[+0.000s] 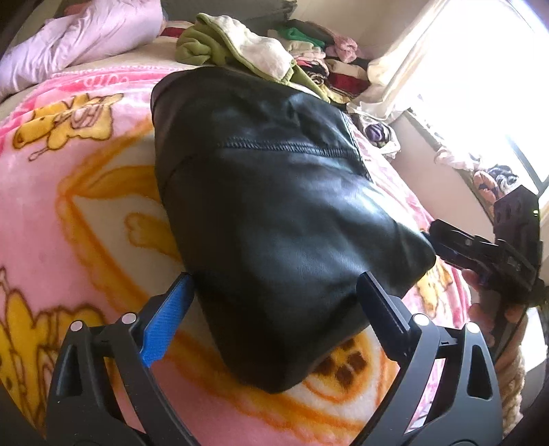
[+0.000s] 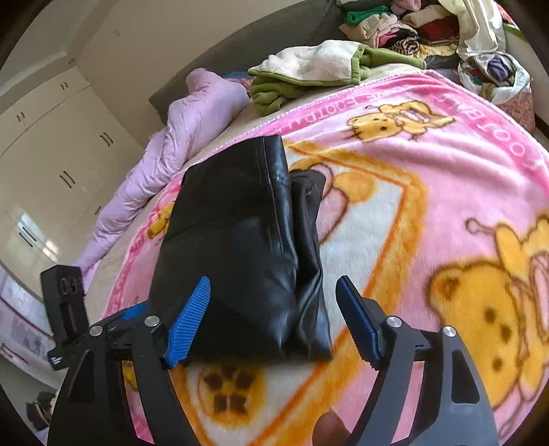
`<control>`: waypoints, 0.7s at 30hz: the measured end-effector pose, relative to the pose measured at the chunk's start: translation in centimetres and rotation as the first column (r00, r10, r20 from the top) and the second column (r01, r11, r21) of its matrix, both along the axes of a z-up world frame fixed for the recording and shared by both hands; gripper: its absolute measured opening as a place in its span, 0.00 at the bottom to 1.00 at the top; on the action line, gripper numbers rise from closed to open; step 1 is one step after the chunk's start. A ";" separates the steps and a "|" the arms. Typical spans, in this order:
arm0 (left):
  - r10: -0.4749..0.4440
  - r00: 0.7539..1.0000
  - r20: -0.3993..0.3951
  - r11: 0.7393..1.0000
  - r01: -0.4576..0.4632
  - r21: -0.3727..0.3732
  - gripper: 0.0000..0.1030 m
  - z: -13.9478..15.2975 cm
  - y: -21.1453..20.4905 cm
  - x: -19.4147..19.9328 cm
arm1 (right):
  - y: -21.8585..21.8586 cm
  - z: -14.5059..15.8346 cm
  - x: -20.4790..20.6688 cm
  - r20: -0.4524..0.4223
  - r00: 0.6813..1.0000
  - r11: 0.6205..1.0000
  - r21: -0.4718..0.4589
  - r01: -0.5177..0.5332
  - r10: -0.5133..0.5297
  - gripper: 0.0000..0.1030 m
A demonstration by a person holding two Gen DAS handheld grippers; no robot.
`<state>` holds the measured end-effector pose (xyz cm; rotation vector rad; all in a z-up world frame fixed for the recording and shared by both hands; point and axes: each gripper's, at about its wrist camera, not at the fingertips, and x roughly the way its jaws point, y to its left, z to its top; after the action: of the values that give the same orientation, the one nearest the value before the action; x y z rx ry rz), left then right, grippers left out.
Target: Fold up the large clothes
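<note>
A black leather garment [image 1: 274,192], folded into a long bundle, lies on a pink cartoon-bear blanket [image 1: 68,206]. My left gripper [image 1: 276,278] stands open over the bundle's near end, and its blue pad and black finger flank the leather without pressing it. In the right wrist view the same garment [image 2: 233,247] stretches away from my right gripper [image 2: 274,279], which is open and straddles the near edge, pads apart from it. The right gripper's fingers [image 1: 446,240] also show in the left wrist view, beside the bundle's right corner, held by a hand [image 1: 480,308].
A green and cream fleece [image 2: 308,68] lies at the blanket's [image 2: 446,171] far edge. Behind it is a pile of mixed clothes [image 2: 411,27]. A lilac quilt [image 2: 192,120] is bunched at the far left, near white wardrobes [image 2: 51,137]. A bright window [image 1: 480,85] is on the right.
</note>
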<state>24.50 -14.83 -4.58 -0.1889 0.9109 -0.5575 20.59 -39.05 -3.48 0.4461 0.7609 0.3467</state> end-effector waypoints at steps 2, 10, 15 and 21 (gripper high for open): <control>0.005 1.000 -0.011 1.000 -0.005 -0.011 0.86 -0.3 0.1 0.0 | 0.0 -0.1 -0.6 0.001 1.000 1.000 0.011 -0.007 0.007 0.72; 0.009 0.996 -0.088 0.994 -0.019 -0.108 0.90 -1.2 1.2 1.0 | 0.5 -2.3 -0.5 -0.056 0.998 0.999 0.031 0.006 -0.004 0.25; 0.048 0.994 -0.093 0.988 -0.061 -0.139 0.90 -0.9 2.4 1.9 | 2.5 -2.2 -1.1 -0.052 0.998 0.997 -0.068 0.024 -0.027 0.23; 0.029 0.989 -0.143 0.994 -0.044 -0.098 0.91 -2.6 1.5 2.6 | 2.7 -3.7 -0.5 -0.094 0.994 0.985 -0.169 0.030 -0.047 0.60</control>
<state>27.05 -13.36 -7.18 -0.3394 1.0159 -0.5615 20.08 -36.36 -7.21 0.3208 0.8679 0.2237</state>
